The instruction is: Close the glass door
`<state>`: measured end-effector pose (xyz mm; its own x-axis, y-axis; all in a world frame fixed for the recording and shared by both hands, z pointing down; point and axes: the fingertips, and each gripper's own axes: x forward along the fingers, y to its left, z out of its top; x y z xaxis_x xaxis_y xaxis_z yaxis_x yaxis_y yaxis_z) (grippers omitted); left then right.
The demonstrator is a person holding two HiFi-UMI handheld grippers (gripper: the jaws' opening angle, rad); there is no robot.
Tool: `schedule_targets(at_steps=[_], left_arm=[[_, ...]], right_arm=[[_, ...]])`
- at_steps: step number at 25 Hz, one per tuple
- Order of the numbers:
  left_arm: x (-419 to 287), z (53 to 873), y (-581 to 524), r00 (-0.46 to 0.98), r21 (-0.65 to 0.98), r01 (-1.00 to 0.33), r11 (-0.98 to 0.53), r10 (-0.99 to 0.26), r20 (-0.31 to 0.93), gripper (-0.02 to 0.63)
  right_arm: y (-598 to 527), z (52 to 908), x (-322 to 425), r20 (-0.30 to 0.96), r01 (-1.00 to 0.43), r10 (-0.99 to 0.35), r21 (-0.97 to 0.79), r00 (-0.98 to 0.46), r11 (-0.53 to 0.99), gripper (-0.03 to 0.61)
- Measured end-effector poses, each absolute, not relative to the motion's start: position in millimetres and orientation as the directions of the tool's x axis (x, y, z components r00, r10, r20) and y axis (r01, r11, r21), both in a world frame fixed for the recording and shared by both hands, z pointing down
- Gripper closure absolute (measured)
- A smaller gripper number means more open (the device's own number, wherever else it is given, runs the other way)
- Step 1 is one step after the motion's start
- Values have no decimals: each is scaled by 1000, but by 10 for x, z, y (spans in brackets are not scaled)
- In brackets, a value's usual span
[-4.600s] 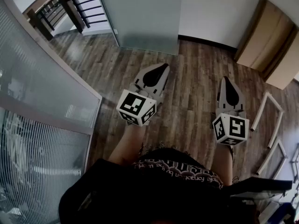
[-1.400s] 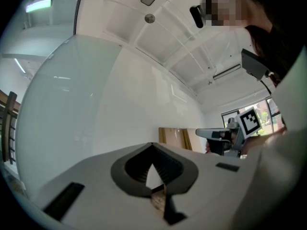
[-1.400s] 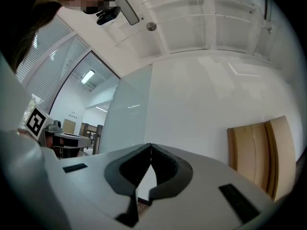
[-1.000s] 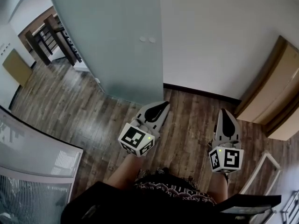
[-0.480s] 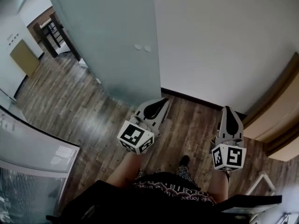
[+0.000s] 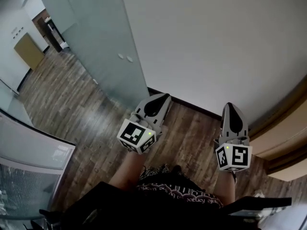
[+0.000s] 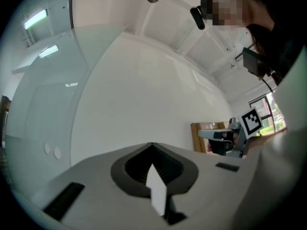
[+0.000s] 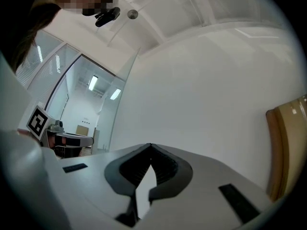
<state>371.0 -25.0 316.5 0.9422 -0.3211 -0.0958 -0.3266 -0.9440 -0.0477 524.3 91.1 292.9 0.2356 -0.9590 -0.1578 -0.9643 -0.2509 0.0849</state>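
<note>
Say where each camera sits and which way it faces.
Head view: on the person's head, steeply down at floor, glass door, wall; shows forearms, left tongs, right tongs.
Left gripper view: on left tongs, along shut jaws toward glass door and wall; shows right tongs.
Right gripper view: on right tongs, along shut jaws toward wall; shows left tongs.
Both gripper views share the wall.

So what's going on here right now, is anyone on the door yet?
A person holds a grey two-jaw gripper in each hand and faces the plain white wall. The tall frosted glass door stands to their left, above the dark wood-plank floor. The left gripper and right gripper are both shut on nothing and held out side by side. Neither touches the door, so closing it has not yet begun.
</note>
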Motion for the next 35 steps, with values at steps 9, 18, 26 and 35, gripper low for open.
schedule_targets(at_steps=[9, 18, 26, 35], left_arm=[[4111, 3248, -640, 916, -49, -400, -915, -397, -58, 612], [4562, 3334, -1609, 885, -38, -461, -887, -456, -95, 612], [5004, 3113, -2568, 858, -37, -506, -862, -498, -124, 612], [5136, 3205, -2995, 793, -56, -608, -792, -602, -93, 612]], right_arm=[[272, 3042, 5667, -160, -989, -977, 34, 139, -146, 575], [-828, 3134, 5957, -151, -996, -988, 86, 16, -29, 575], [-2103, 2895, 6128, -154, -986, -979, 126, -132, 113, 575], [-3000, 2984, 6109, -140, -945, -936, 107, -322, 309, 575]])
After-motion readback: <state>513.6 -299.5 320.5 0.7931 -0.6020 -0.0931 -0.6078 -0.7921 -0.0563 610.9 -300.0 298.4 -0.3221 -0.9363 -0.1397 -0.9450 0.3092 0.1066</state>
